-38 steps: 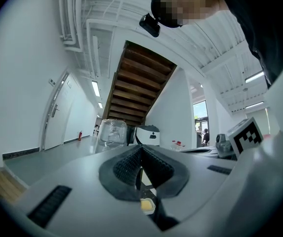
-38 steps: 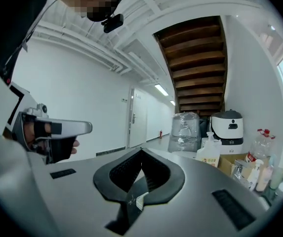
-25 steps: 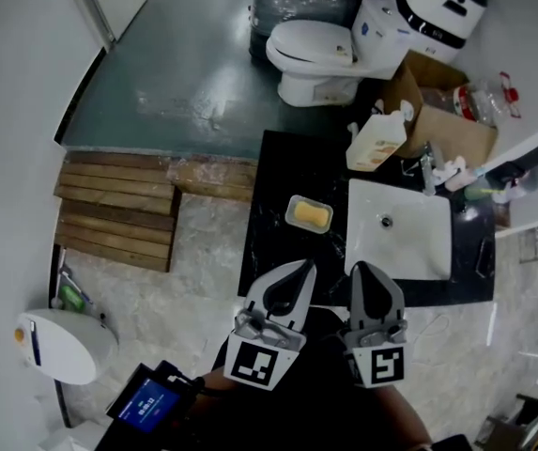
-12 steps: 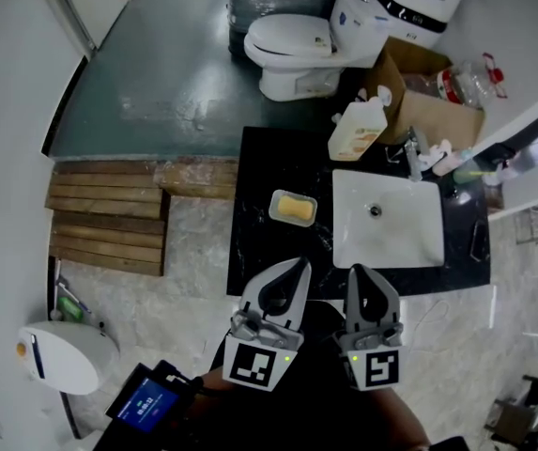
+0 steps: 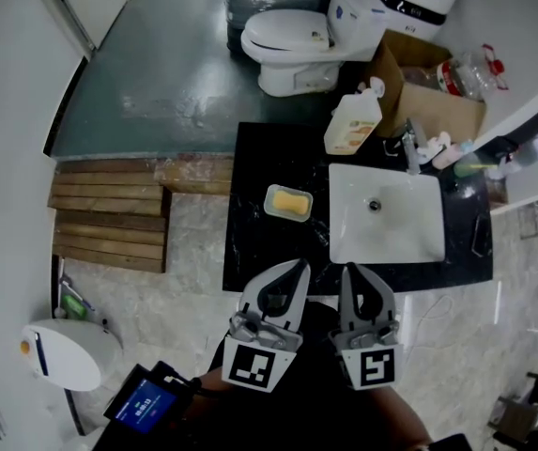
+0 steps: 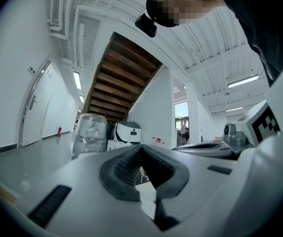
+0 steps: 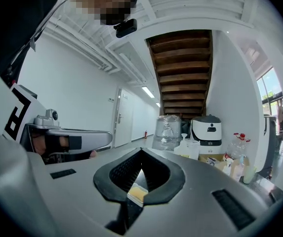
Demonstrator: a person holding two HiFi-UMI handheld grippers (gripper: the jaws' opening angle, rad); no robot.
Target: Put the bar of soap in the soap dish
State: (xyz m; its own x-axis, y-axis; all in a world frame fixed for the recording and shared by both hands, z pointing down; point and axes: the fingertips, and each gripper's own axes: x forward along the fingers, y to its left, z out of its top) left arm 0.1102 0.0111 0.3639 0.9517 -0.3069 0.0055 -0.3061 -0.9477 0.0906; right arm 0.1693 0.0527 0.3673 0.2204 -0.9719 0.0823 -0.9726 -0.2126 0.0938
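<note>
A yellow bar of soap [image 5: 289,201] lies in a small clear soap dish [image 5: 270,198] on the black counter [image 5: 250,238], left of the white sink [image 5: 386,238]. Both grippers hang side by side at the counter's near edge, short of the dish. My left gripper [image 5: 299,267] is shut with nothing in it, its tips meeting in the left gripper view [image 6: 141,147]. My right gripper [image 5: 350,269] is shut and empty too. In the right gripper view [image 7: 141,150] the soap [image 7: 137,195] and its dish show through the gap below the closed tips.
A pump bottle [image 5: 351,120] and a faucet [image 5: 407,146] stand at the back of the counter. Behind it are a toilet [image 5: 283,40] and a cardboard box [image 5: 438,101]. Wooden pallets [image 5: 109,219] lie on the floor to the left.
The counter with the dish has shifted a little up and left in the head view. Both grippers stay shut and side by side.
</note>
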